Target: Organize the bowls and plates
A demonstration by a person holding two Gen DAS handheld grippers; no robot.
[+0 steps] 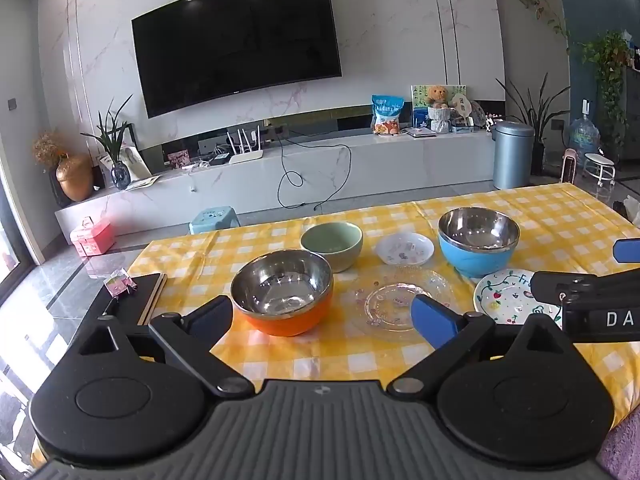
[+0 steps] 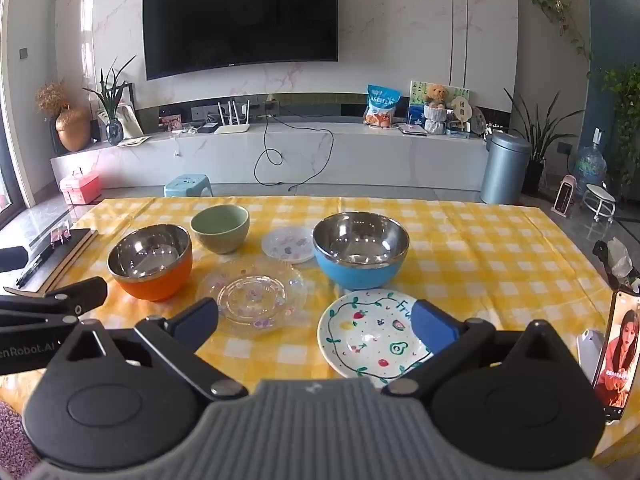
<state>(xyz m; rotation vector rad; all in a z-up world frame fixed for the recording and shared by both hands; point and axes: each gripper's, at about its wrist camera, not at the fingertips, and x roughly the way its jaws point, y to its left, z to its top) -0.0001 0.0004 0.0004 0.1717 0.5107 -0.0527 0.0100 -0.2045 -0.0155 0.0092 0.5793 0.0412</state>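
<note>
A table covered by a yellow checked cloth (image 2: pixel 480 248) is seen from two grippers held low at its near edge. In the right wrist view, an orange bowl (image 2: pixel 150 264) with a steel lining is placed at centre left, a green bowl (image 2: pixel 220 227) just behind it, and a blue bowl (image 2: pixel 360 254) with a steel lining at centre. A small white plate (image 2: pixel 288 245) is set between the green and blue bowls. A clear glass plate (image 2: pixel 252 296) is laid in front of it, and a fruit-painted plate (image 2: pixel 372 336) bearing the letters "Fru" is at lower centre.

The right gripper (image 2: pixel 316 326) is held with its jaws wide apart and nothing between the pads; its right finger overlaps the painted plate's edge. The left gripper (image 1: pixel 322 316) is likewise spread wide and empty, the orange bowl (image 1: pixel 282 292) framed between its fingers.

A phone (image 2: pixel 616 352) with a lit screen is propped at lower right. A black notebook (image 2: pixel 60 256) is seen at the left edge. "enRobot.AI" is printed on the other gripper's arm at far left. A wall television (image 2: pixel 240 16) fills the upper centre.
</note>
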